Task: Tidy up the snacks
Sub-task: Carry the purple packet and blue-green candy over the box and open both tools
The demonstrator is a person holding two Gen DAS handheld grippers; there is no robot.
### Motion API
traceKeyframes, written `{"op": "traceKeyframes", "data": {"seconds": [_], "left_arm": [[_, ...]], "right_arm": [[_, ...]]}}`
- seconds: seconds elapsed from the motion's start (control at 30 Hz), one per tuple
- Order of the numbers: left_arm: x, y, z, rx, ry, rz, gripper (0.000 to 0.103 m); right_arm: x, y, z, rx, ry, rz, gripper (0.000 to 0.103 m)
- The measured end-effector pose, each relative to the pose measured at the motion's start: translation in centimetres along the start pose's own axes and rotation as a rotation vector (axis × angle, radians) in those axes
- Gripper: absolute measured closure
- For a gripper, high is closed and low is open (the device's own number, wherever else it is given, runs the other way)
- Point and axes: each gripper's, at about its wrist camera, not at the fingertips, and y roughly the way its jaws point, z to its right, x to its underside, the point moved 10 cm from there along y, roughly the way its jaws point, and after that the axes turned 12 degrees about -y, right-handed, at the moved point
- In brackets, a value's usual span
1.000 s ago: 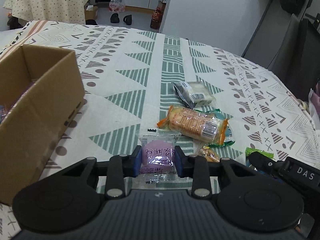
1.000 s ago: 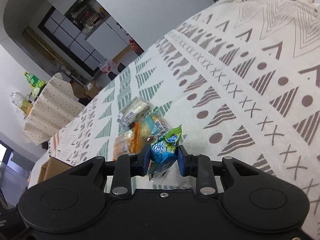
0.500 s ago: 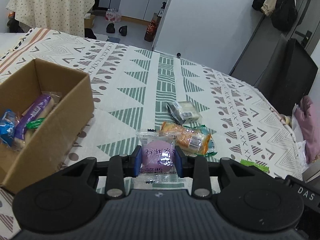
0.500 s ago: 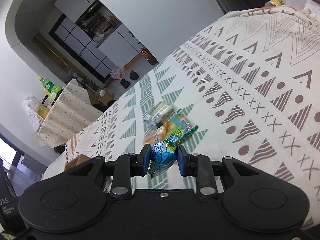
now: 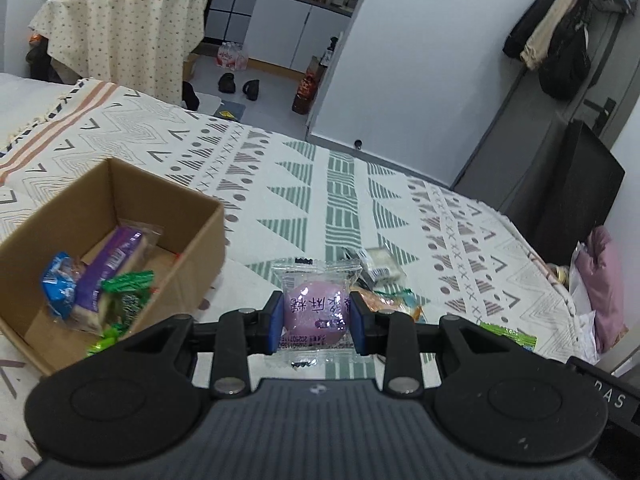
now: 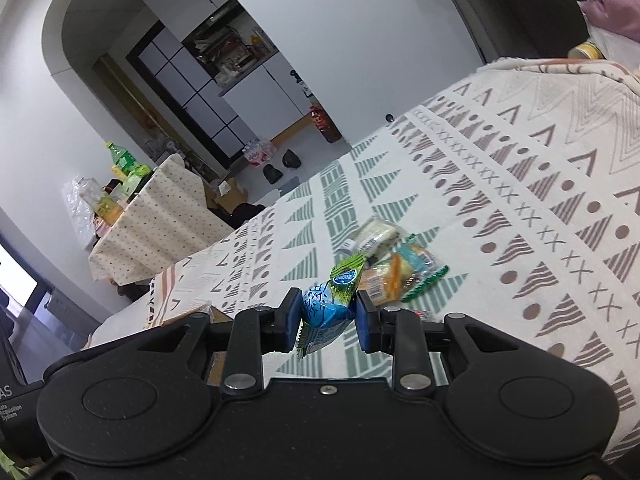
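My left gripper (image 5: 316,322) is shut on a round purple snack in a clear wrapper (image 5: 315,308), held above the patterned cloth. To its left stands an open cardboard box (image 5: 188,240) holding a blue packet (image 5: 58,284), a purple bar (image 5: 108,264) and a green packet (image 5: 128,292). My right gripper (image 6: 326,320) is shut on a blue and green wrapped candy (image 6: 324,310), also lifted off the cloth. Beyond both grippers lies a small pile: an orange cracker packet (image 6: 394,276) and a pale packet (image 6: 374,234).
A patterned cloth (image 5: 360,184) covers the wide surface. A green wrapper (image 5: 508,334) lies at the right in the left wrist view. Farther off are a draped table (image 5: 120,36) with bottles, shoes on the floor, and hanging coats (image 5: 560,40).
Both grippers have risen and drawn back, each keeping its snack. The left one now looks down into the box, whose contents have come into sight.
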Motion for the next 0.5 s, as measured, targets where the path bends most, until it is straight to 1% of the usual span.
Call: {"op": "traceKeyframes", "data": {"seconds": [0.5], "left_arm": [[-4.2, -2.2, -4.3, 0.019, -0.109, 0.030, 0.071]], "right_arm": [[-0.3, 0.9, -6.5, -0.045, -0.075, -0.001, 0.075]]}}
